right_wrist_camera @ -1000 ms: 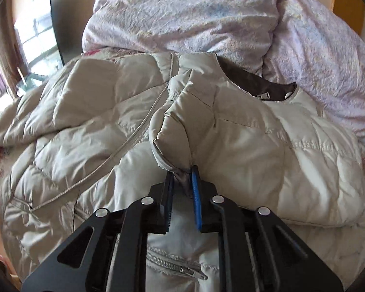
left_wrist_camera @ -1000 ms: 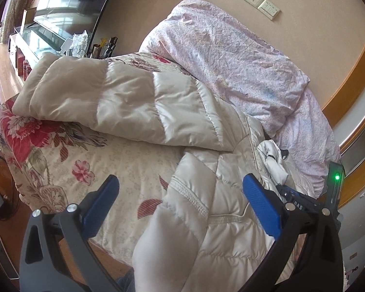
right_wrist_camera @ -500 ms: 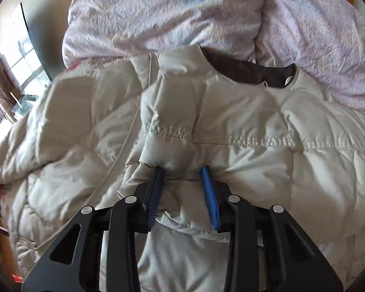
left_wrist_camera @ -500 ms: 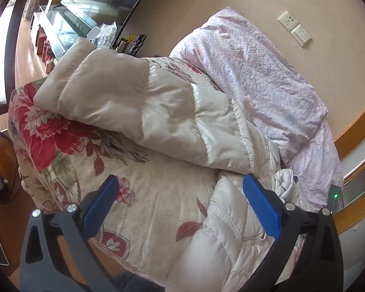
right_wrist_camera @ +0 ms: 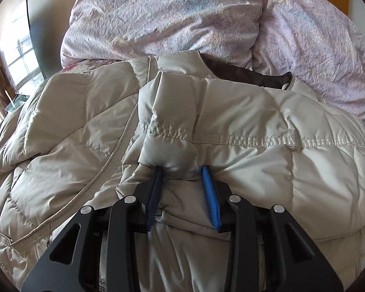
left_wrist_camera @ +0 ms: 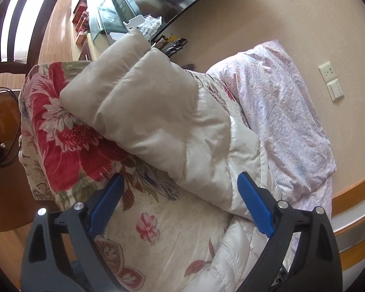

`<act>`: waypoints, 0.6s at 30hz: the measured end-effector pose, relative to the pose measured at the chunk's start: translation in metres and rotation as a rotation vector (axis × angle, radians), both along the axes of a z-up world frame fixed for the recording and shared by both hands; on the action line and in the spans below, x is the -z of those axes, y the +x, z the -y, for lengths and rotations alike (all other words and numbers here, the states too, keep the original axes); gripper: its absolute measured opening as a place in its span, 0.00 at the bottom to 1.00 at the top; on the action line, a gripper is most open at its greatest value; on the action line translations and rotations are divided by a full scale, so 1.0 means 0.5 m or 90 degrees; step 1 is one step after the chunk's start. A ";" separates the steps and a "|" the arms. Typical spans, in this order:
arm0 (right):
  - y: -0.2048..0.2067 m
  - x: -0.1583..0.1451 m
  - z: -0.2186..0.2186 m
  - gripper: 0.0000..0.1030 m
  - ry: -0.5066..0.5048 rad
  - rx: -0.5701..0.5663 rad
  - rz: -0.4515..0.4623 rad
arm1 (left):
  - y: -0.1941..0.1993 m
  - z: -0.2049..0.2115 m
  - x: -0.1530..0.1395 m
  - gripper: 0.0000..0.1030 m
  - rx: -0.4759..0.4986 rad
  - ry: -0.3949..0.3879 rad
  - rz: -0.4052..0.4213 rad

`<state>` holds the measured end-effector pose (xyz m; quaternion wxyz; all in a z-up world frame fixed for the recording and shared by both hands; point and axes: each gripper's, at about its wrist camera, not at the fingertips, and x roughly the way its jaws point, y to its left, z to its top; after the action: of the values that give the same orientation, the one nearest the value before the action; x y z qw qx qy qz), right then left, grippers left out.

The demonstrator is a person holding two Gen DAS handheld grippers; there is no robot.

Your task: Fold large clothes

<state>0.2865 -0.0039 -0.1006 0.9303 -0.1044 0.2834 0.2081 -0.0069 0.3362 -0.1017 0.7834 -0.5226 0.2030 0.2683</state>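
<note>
Jacket (right_wrist_camera: 243, 126) hem below frame edge; sleeve (left_wrist_camera: 146, 112) cuff behind its own bulk.

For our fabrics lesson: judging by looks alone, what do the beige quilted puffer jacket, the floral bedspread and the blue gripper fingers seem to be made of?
Beige quilted puffer jacket: probably a thin nylon or polyester shell over soft filling; slight sheen, puffed stitched panels.
Floral bedspread: seemingly matte printed woven cloth, perhaps cotton; no shine.
Blue gripper fingers: apparently moulded plastic or rubber; ridged faces, on black matte frames, likely plastic.

The puffy beige quilted down jacket (right_wrist_camera: 231, 126) lies on the flower-printed bedspread (left_wrist_camera: 158, 223), its sleeve (left_wrist_camera: 143, 112) reaching toward the bed's foot corner. Behind its collar, the crumpled pale-lilac duvet (right_wrist_camera: 182, 17) lies along the bed's wall edge.
</note>
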 end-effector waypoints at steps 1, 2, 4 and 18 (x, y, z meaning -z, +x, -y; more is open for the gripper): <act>0.001 0.000 0.002 0.36 0.004 -0.001 -0.001 | -0.005 -0.009 0.002 0.82 -0.015 -0.009 0.004; 0.002 0.000 0.004 0.36 0.009 -0.003 -0.003 | -0.008 -0.020 0.004 0.79 -0.031 -0.017 0.010; 0.002 0.000 0.007 0.36 0.018 -0.005 -0.005 | -0.015 -0.043 0.009 0.72 -0.058 -0.037 0.021; 0.002 0.002 0.010 0.36 0.030 -0.008 -0.007 | -0.025 -0.119 -0.020 0.21 -0.101 -0.026 -0.025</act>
<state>0.2874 -0.0091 -0.1013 0.9296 -0.0827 0.2832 0.2210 -0.0192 0.3959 -0.0918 0.7449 -0.5473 0.1818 0.3355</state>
